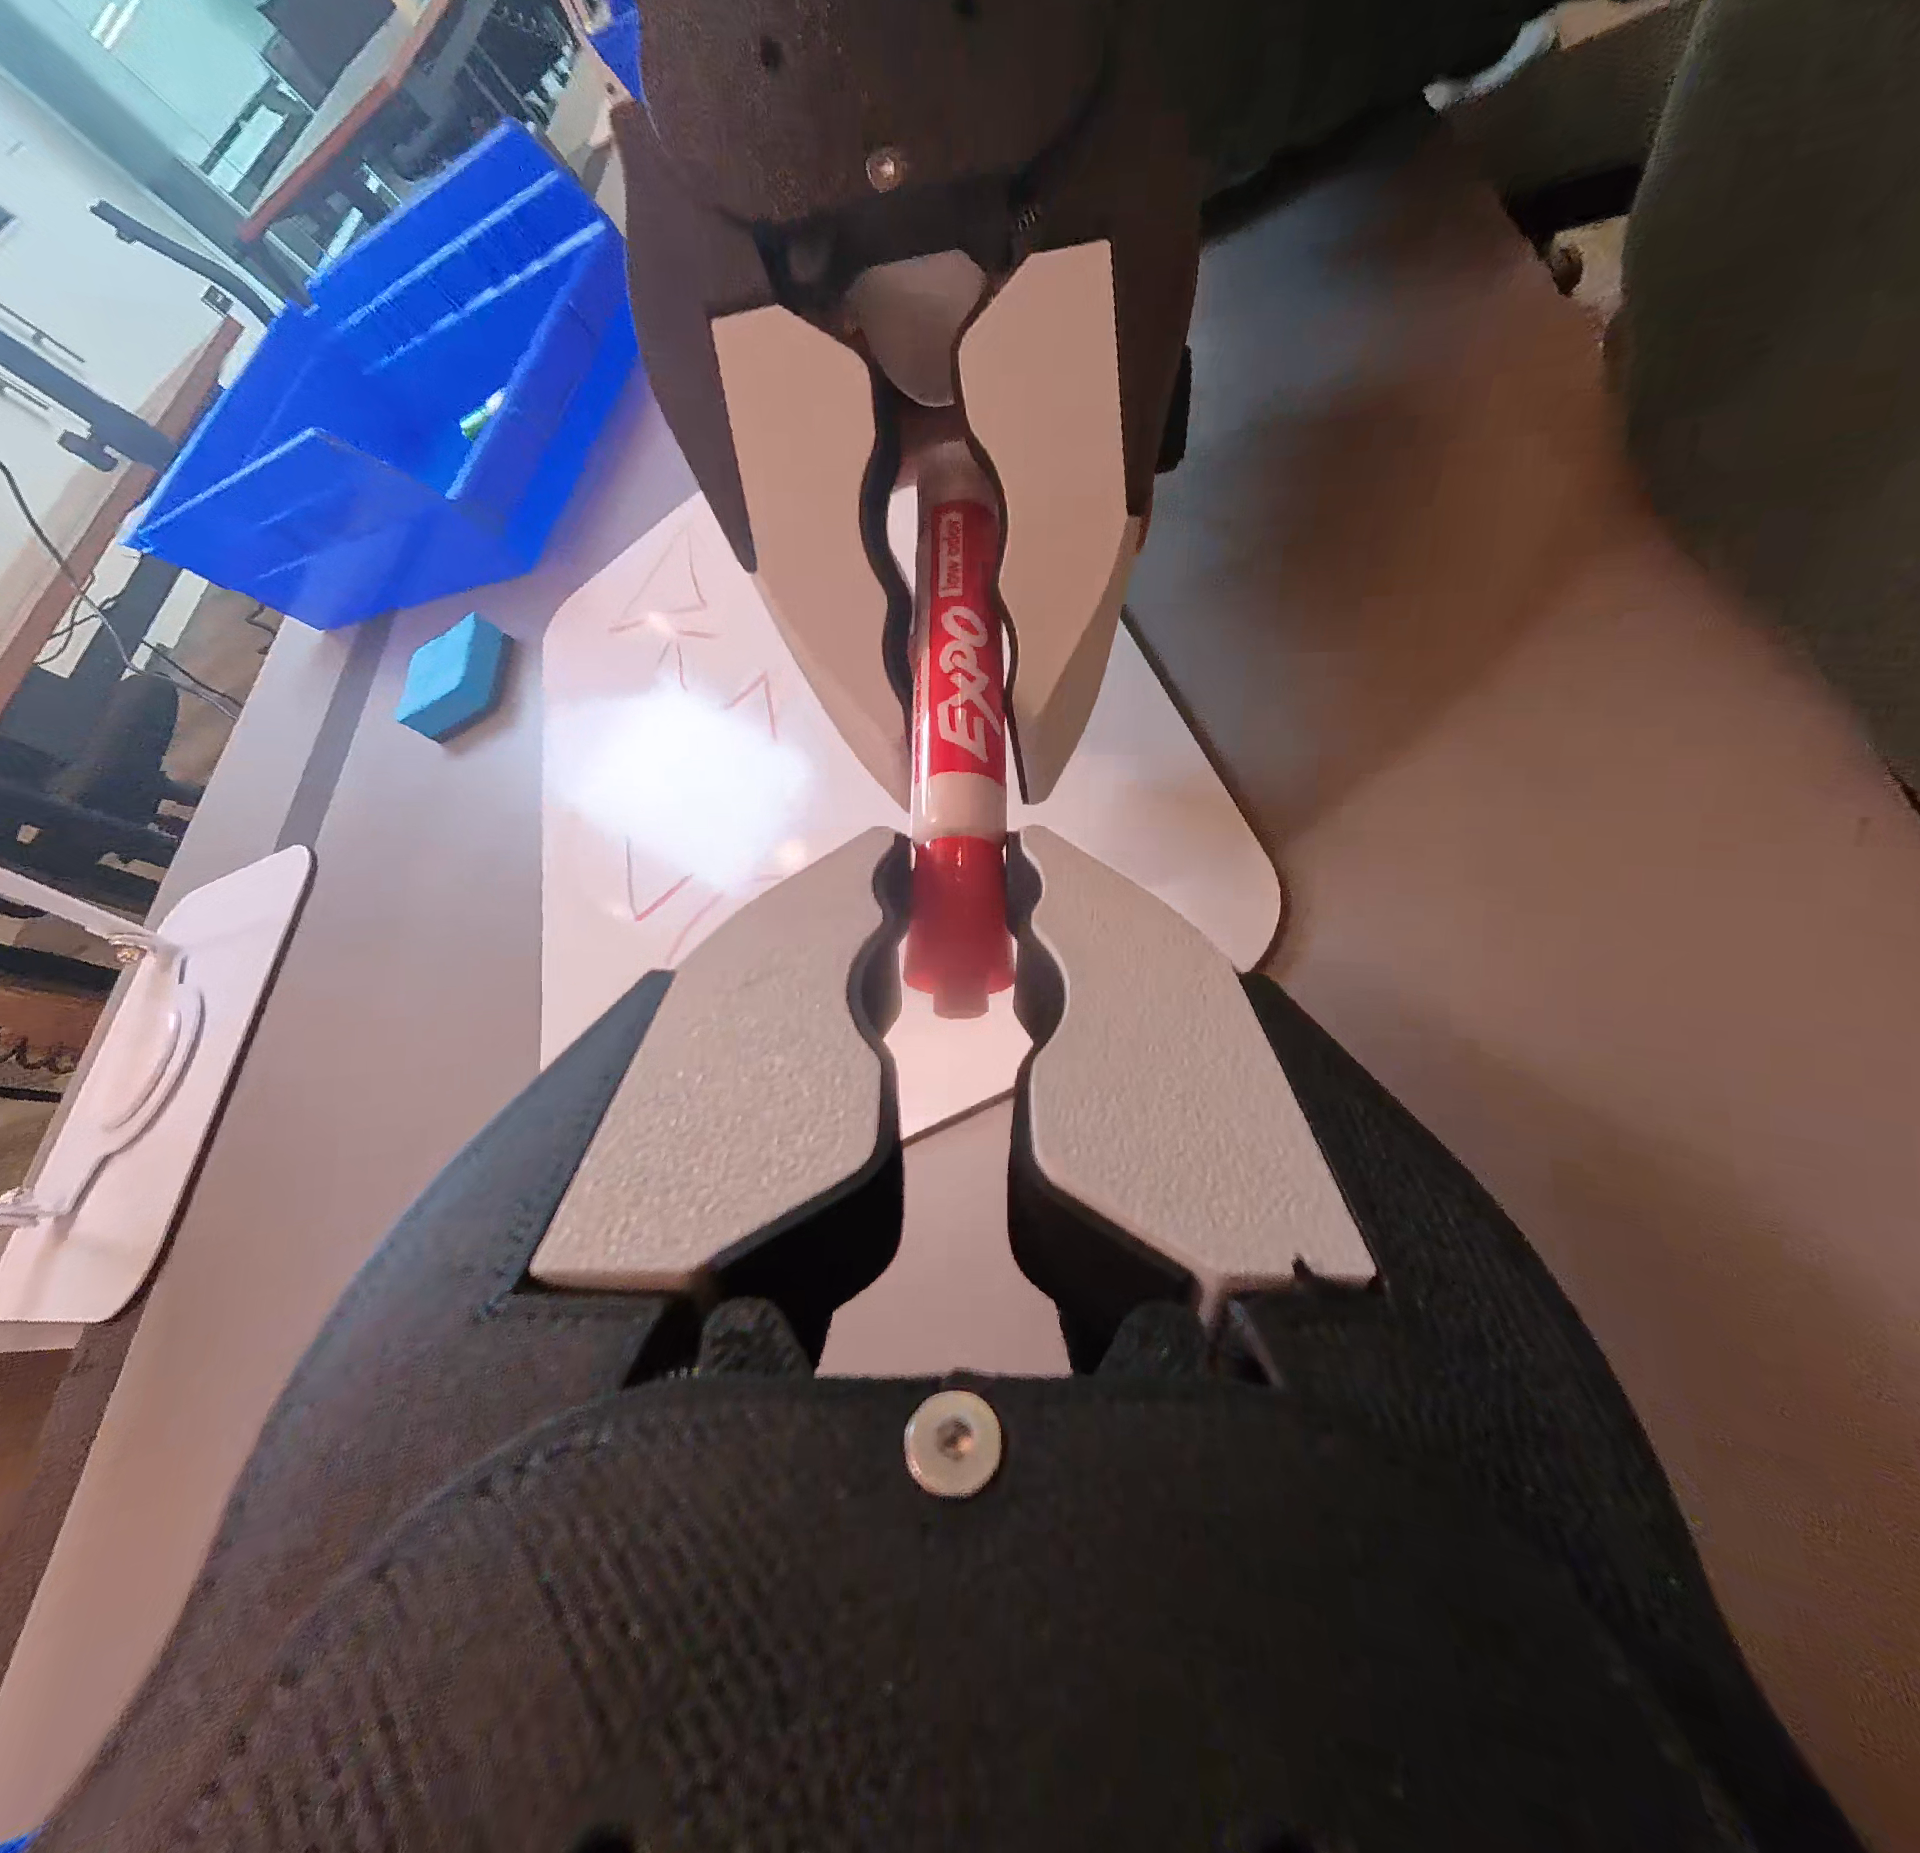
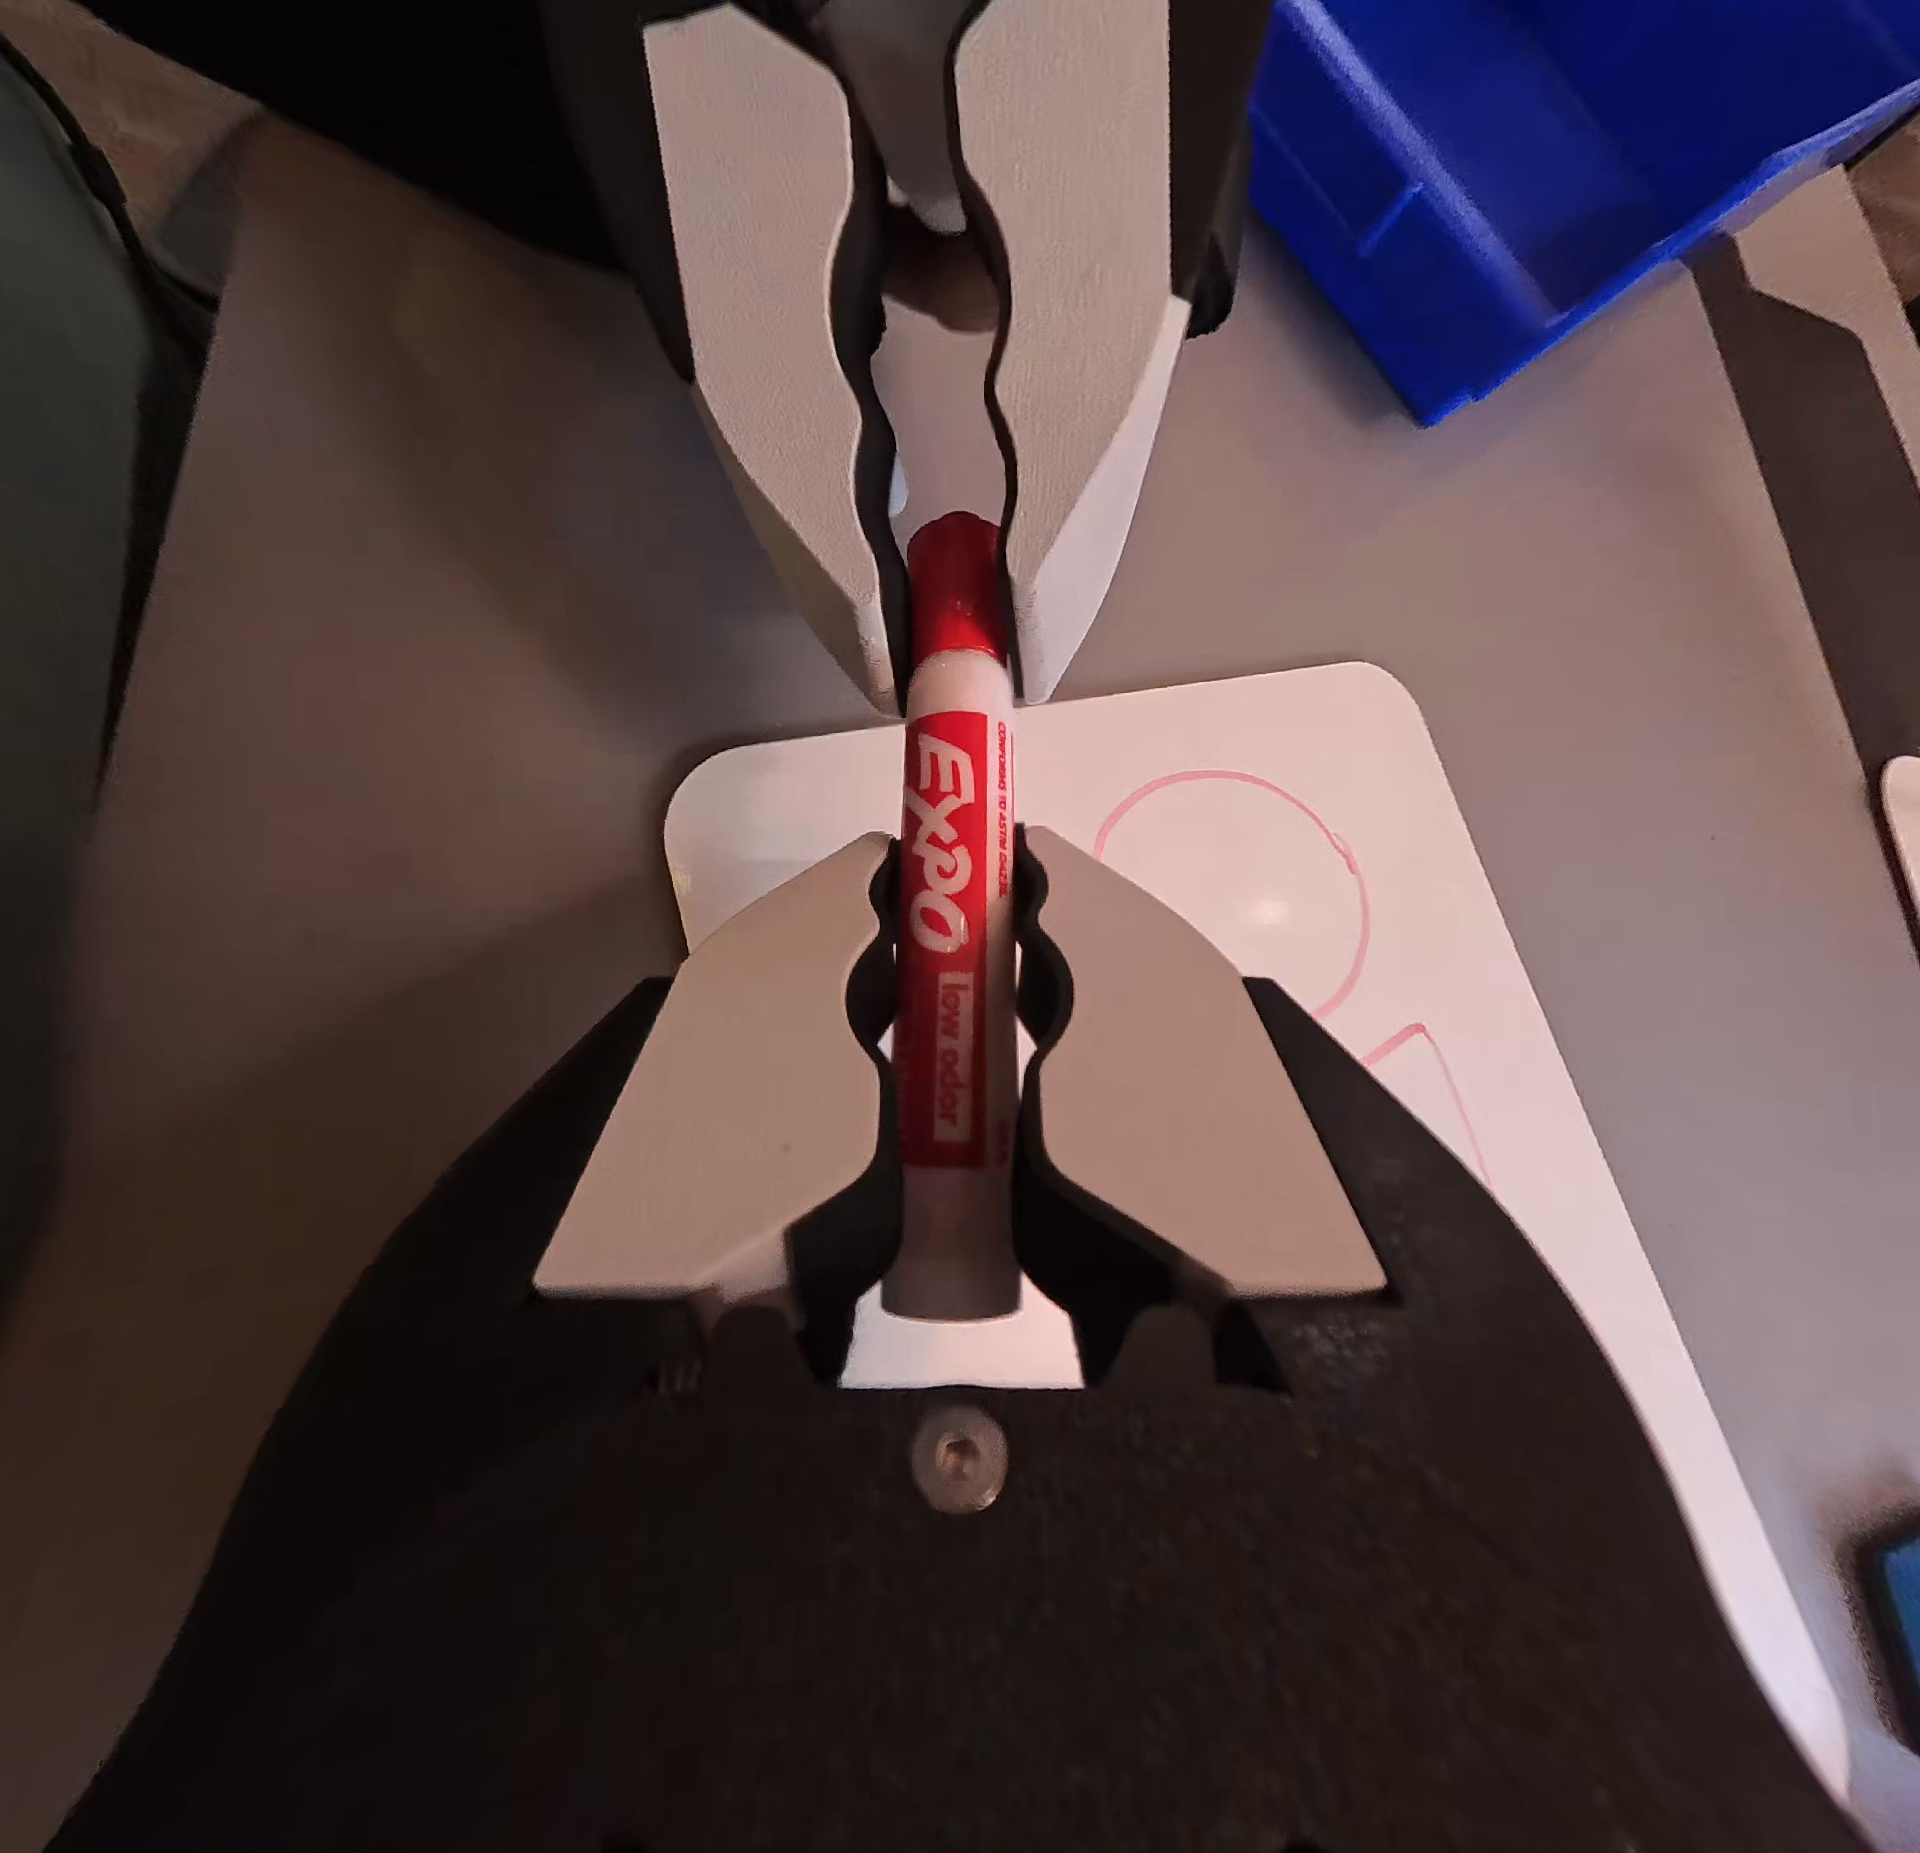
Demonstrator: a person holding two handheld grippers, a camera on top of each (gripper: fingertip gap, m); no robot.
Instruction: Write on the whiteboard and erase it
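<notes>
Grey tabletop [image 2: 416, 660] w/ small whiteboard [image 2: 1299, 743] already bearing red shapes; red marker [image 2: 951, 920] hangs above it, long axis running straight between the 2 grippers; right gripper [image 2: 956, 868] clamps the barrel, left gripper [image 1: 956, 868] clamps the red cap end [image 1: 956, 930]; next move is prob. a pull along that axis; blue eraser [image 1: 452, 676] waits beside the board.

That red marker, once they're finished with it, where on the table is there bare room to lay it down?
Bare table lies beside the whiteboard, on the side away from the blue bin. A narrower strip runs between the whiteboard and the clear holder. It is crowded around the blue eraser and bin, and red drawings cover the whiteboard.
</notes>
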